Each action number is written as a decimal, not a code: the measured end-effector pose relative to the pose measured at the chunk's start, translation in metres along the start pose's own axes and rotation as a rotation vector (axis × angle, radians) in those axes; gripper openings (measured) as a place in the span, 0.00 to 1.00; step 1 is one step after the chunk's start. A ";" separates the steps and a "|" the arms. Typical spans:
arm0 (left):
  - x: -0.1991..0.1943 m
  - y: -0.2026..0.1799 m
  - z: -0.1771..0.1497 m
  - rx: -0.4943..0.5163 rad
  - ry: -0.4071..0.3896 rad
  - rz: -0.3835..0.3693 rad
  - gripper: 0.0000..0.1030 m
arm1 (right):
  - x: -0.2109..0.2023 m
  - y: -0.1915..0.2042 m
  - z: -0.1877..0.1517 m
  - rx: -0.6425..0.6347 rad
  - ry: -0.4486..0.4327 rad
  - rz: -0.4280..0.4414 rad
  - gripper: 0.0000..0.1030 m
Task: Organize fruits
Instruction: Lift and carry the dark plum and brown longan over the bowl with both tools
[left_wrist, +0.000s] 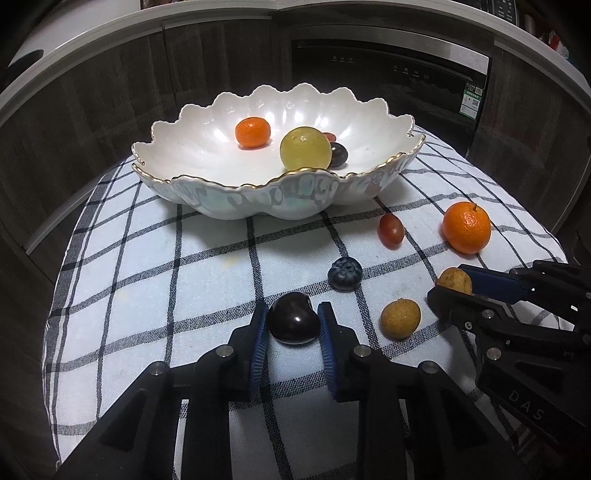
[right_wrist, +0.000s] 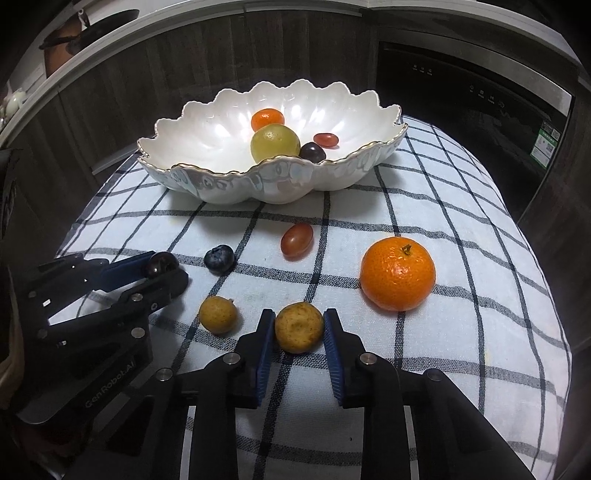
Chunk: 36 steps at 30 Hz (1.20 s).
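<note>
My left gripper (left_wrist: 293, 317) is shut on a dark cherry (left_wrist: 293, 324) at the cloth's near side; it also shows in the right wrist view (right_wrist: 162, 267). My right gripper (right_wrist: 299, 326) is shut on a tan longan (right_wrist: 299, 326), also seen in the left wrist view (left_wrist: 455, 281). A white scalloped bowl (left_wrist: 258, 199) holds a small orange (left_wrist: 253, 132), a green fruit (left_wrist: 305, 148), a dark cherry (left_wrist: 338, 153) and a red grape tomato (right_wrist: 326, 139). On the cloth lie a blueberry (left_wrist: 345, 273), a red grape tomato (left_wrist: 390, 229), an orange (left_wrist: 467, 228) and a second longan (left_wrist: 400, 318).
A white cloth with dark checks (right_wrist: 443, 221) covers a small rounded table. Dark wood cabinets and a built-in black appliance (left_wrist: 388, 85) stand behind it. The table edge drops off close on all sides.
</note>
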<state>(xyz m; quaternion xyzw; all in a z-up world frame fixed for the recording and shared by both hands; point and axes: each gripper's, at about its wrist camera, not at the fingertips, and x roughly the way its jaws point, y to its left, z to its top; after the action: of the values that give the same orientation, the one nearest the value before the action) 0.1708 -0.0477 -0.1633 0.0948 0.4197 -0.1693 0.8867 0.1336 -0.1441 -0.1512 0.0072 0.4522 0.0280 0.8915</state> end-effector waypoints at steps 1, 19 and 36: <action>0.000 0.000 0.000 -0.001 0.000 0.000 0.27 | 0.000 0.000 0.000 0.002 0.000 -0.001 0.27; -0.012 0.006 0.003 -0.031 -0.016 0.029 0.27 | -0.009 -0.006 0.008 0.022 -0.024 0.000 0.27; -0.029 0.010 0.012 -0.067 -0.043 0.047 0.27 | -0.026 -0.006 0.021 0.020 -0.069 -0.007 0.27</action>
<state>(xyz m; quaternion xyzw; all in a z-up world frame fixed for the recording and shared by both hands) 0.1659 -0.0355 -0.1326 0.0714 0.4036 -0.1363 0.9019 0.1357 -0.1511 -0.1183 0.0153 0.4216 0.0202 0.9064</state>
